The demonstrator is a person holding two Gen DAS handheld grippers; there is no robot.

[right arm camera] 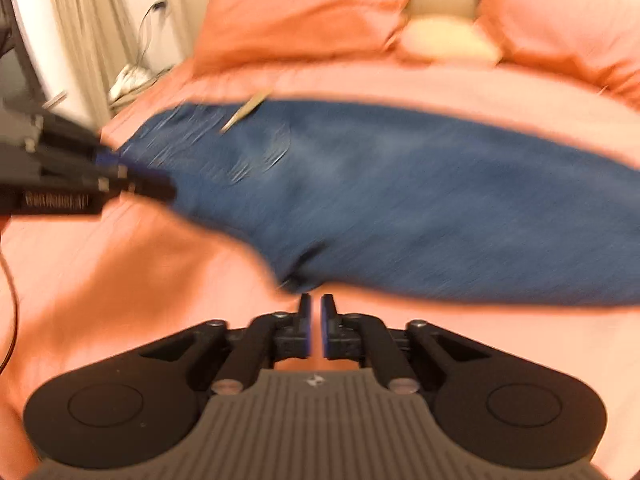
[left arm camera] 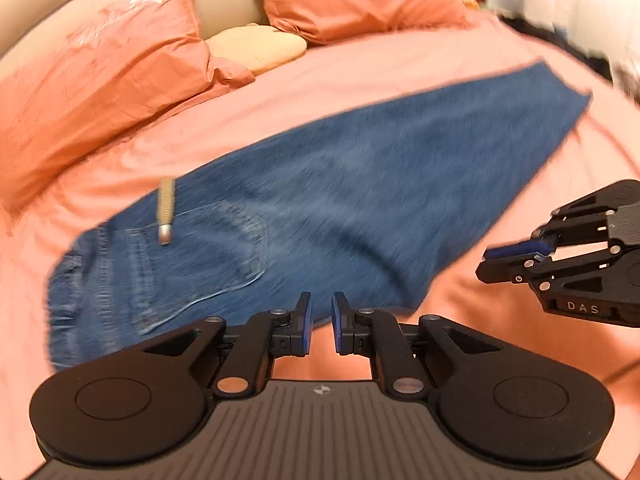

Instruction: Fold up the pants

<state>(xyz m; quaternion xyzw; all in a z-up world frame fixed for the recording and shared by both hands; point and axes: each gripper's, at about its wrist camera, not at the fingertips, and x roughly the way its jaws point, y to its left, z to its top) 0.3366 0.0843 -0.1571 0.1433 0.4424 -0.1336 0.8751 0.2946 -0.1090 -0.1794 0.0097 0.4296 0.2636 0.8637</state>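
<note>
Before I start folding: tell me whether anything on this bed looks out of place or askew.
One thing stands out: a beige drawstring with a metal tip lies loose across the blue denim pants near the waistband. The pants lie diagonally on the salmon-pink bedsheet. Motion blur hides finer detail.

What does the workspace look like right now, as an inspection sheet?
Surface: salmon-pink bedsheet, wrinkled.
Job's things: blue denim pants flat, folded lengthwise; beige drawstring with metal tip lies on the waist.
Clutter: two orange pillows, small cream cushion.
Grippers: left gripper and right gripper slightly open, empty.
Cables: dark cable at sheet's edge; cords by wall.
Surroundings: beige headboard, curtain.
</note>
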